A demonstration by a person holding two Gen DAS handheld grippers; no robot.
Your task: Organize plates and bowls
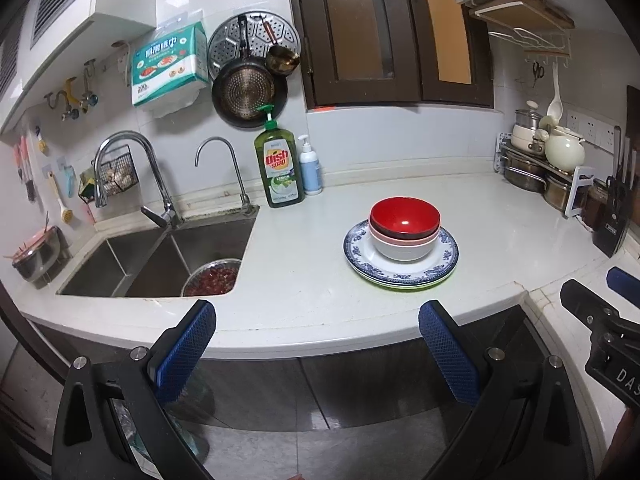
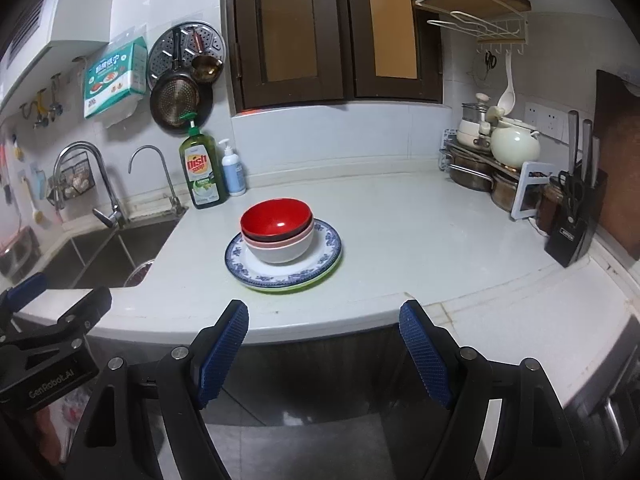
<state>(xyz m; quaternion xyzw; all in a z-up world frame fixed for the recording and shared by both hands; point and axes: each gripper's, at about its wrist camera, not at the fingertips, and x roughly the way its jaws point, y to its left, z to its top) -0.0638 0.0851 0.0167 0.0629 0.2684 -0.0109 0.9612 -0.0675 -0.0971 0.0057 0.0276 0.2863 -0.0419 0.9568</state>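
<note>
Our left gripper (image 1: pixel 318 354) and right gripper (image 2: pixel 324 354) both hang empty, jaws wide, off the counter's edge (image 2: pixel 360 330). Beyond, mid-counter: red bowl (image 2: pixel 276 220) nested in pink and white bowls on stacked plates (image 2: pixel 326 254). Probably rigid, slick, breakable; we'd pinch rims.

Red bowl (image 1: pixel 404 216) nested in pink bowl (image 1: pixel 400 240), then white bowl (image 1: pixel 402 251). White plate (image 1: pixel 443 255), blue floral rim, over green plate (image 1: pixel 408 285). White counter (image 1: pixel 304 264). Green soap bottle (image 1: pixel 279 168). Blue gripper pads (image 1: pixel 184 346).
</note>
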